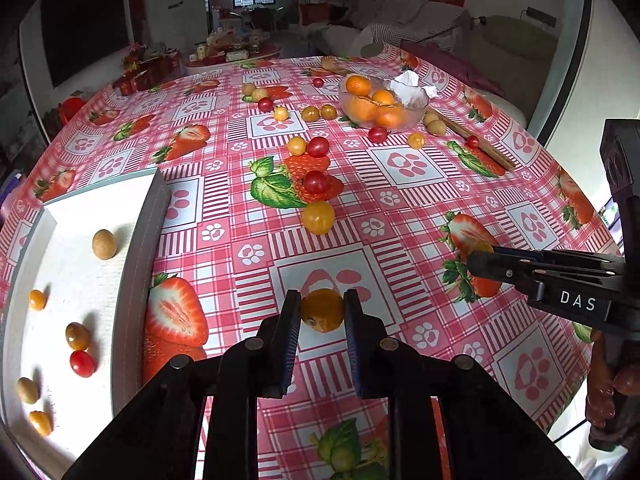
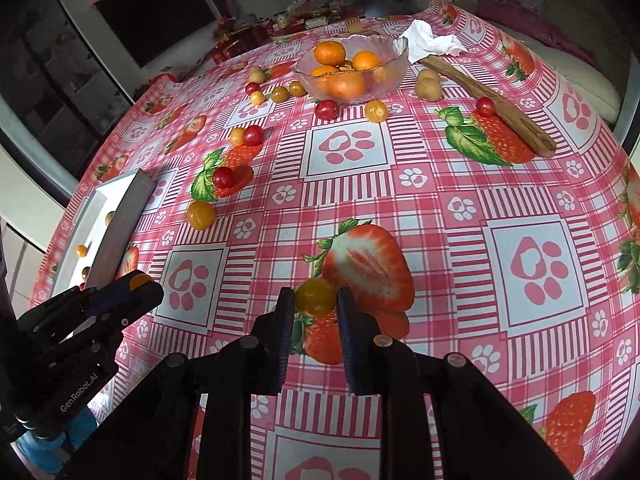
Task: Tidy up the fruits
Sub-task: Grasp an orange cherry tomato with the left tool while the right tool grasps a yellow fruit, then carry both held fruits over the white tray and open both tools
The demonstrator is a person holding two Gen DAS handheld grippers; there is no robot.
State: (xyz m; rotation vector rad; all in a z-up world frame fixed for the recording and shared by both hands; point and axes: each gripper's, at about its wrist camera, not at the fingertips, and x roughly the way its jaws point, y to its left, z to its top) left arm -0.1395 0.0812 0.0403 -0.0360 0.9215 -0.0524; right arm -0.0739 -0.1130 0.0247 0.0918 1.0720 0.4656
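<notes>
My left gripper (image 1: 322, 312) is shut on a yellow cherry tomato (image 1: 323, 314), held just above the tablecloth to the right of the white tray (image 1: 140, 236). My right gripper (image 2: 312, 300) is shut on another yellow cherry tomato (image 2: 316, 297) over a printed strawberry. Each gripper shows in the other's view: the right one (image 1: 480, 258) at the right, the left one (image 2: 140, 284) at the lower left beside the tray (image 2: 120, 216). The tray holds several small fruits, such as a red tomato (image 1: 82, 363) and a tan longan (image 1: 104, 244).
Loose fruits lie across the cloth: a yellow tomato (image 1: 318, 217), a red tomato (image 1: 315, 182) and several more farther back. A glass bowl (image 2: 394, 66) of oranges stands at the back, with a crumpled tissue (image 2: 430, 42) and a wooden stick (image 2: 504, 114) to its right.
</notes>
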